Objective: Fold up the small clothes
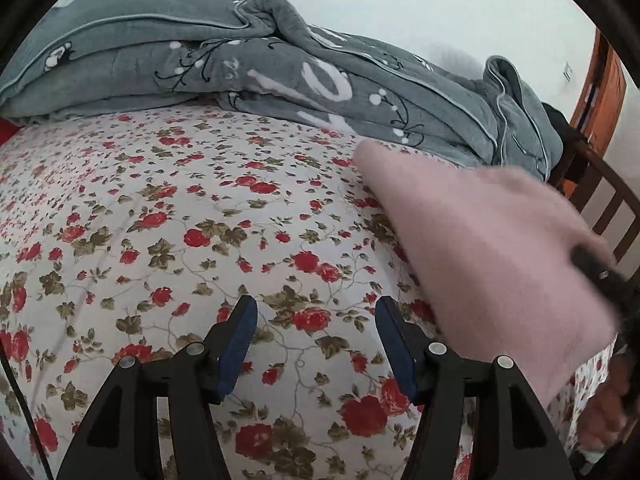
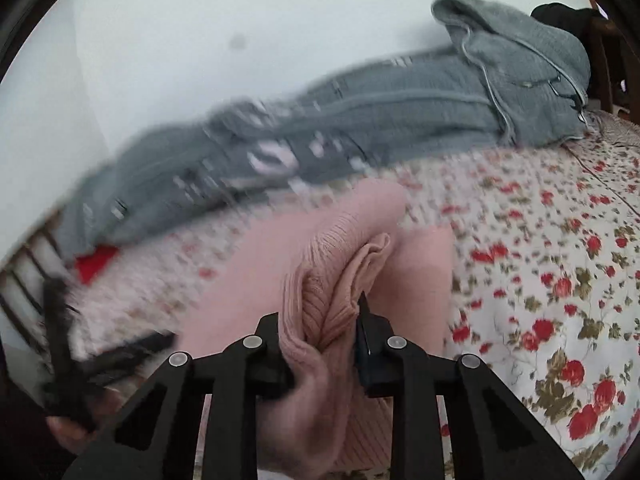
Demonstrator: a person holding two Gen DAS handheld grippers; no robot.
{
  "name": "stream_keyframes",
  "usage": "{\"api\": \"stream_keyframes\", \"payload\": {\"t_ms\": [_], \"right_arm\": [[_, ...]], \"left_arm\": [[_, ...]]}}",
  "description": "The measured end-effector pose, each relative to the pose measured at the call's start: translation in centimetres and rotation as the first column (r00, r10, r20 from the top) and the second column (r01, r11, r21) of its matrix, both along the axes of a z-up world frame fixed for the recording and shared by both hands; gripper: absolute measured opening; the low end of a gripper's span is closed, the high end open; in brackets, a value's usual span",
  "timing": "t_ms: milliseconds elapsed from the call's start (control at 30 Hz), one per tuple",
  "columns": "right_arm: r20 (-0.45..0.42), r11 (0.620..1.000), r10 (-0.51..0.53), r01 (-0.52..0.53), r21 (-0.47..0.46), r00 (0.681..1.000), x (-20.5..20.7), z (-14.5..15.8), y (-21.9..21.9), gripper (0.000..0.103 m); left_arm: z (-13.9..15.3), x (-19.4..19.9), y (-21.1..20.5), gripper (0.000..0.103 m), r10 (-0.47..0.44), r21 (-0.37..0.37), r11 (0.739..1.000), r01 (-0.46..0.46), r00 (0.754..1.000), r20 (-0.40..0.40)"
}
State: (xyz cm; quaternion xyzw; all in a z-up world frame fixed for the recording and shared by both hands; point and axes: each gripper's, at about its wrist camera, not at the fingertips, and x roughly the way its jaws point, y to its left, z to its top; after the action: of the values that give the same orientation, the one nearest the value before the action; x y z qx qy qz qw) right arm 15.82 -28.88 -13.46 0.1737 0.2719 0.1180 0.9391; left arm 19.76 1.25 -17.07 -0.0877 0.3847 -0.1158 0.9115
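My right hand-held gripper (image 2: 320, 332) is clamped on a bunched ribbed edge of the pink knit garment (image 2: 332, 264). The fabric is pinched between the pads and wrinkled into thick folds, and the rest hangs forward and down over the bed (image 2: 560, 280). My left hand-held gripper (image 1: 316, 344) is spread apart w/ nothing in it, blue pads bare, hovering over the floral sheet.

Key relation: from the left wrist view the garment (image 1: 480, 248) lies to the right and a bit ahead, blurred, its long axis running diagonally from the far middle toward the near right. So the left side is the free one and needs to go rightward to catch a loose edge, I'd say.

Textures: knit is soft, ribbed, stretchy, prob. droops and slips. Sheet is thin cotton w/ red roses. The grey fleece blanket (image 1: 280, 68) is heaped along the far edge by the wall, well apart.
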Motion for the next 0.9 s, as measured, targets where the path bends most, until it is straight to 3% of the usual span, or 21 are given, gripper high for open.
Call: {"api": "stream_keyframes", "payload": {"t_ms": [100, 167, 200, 367, 500, 567, 600, 667, 767, 833, 900], "right_arm": [[-0.039, 0.997, -0.048, 0.046, -0.056, 0.998, 0.1, -1.0, -0.2, 0.025], [-0.176, 0.995, -0.092, 0.082, -0.061, 0.98, 1.9, -3.0, -0.6, 0.027], [-0.188, 0.995, -0.093, 0.087, -0.039, 0.978, 2.1, -3.3, -0.9, 0.027], [-0.081, 0.997, -0.081, 0.082, 0.001, 0.993, 0.8, -1.3, -1.5, 0.025], [-0.165, 0.99, -0.102, 0.085, -0.111, 0.981, 2.6, -3.5, -0.5, 0.028], [-0.151, 0.992, -0.098, 0.084, -0.098, 0.984, 2.1, -2.7, -0.8, 0.031], [-0.145, 0.99, -0.103, 0.087, -0.113, 0.984, 1.9, -2.4, -0.9, 0.04], [-0.106, 0.983, -0.14, 0.125, -0.132, 0.985, 1.2, -1.6, -1.3, 0.045], [0.011, 0.978, -0.141, 0.141, -0.152, 0.99, 0.3, 0.3, -1.0, 0.045], [0.101, 0.959, -0.125, 0.146, -0.241, 0.987, -0.2, 1.3, 0.5, 0.045], [0.114, 0.943, -0.097, 0.128, -0.308, 0.989, 0.0, 1.3, 1.7, 0.045]], "left_arm": [[0.1, -0.3, -0.5, 0.059, -0.018, 0.016, 1.0, 0.018, 1.0, 0.012], [0.0, -0.3, -0.4, 0.059, -0.022, 0.009, 1.0, 0.022, 1.0, 0.008], [-0.1, -0.2, -0.3, 0.059, -0.026, -0.011, 1.0, 0.026, 1.0, 0.002], [-0.3, -0.1, 0.5, 0.06, -0.058, -0.156, 0.986, 0.053, 0.998, -0.025], [-0.7, 0.0, 0.8, 0.06, -0.061, -0.223, 0.973, 0.051, 0.998, -0.035], [-0.8, -0.1, 0.9, 0.06, -0.055, -0.243, 0.969, 0.042, 0.997, -0.047], [-0.7, -0.3, 0.9, 0.06, -0.055, -0.26, 0.965, 0.04, 0.997, -0.052], [-0.2, -0.4, 0.4, 0.06, -0.061, -0.267, 0.963, 0.042, 0.996, -0.064], [1.2, -0.3, -1.8, 0.06, -0.067, -0.203, 0.978, 0.053, 0.996, -0.061], [2.4, -0.3, -3.8, 0.06, -0.091, -0.156, 0.984, 0.085, 0.995, -0.031], [3.5, -0.3, -5.8, 0.06, -0.112, -0.113, 0.987, 0.11, 0.994, -0.01]]}}
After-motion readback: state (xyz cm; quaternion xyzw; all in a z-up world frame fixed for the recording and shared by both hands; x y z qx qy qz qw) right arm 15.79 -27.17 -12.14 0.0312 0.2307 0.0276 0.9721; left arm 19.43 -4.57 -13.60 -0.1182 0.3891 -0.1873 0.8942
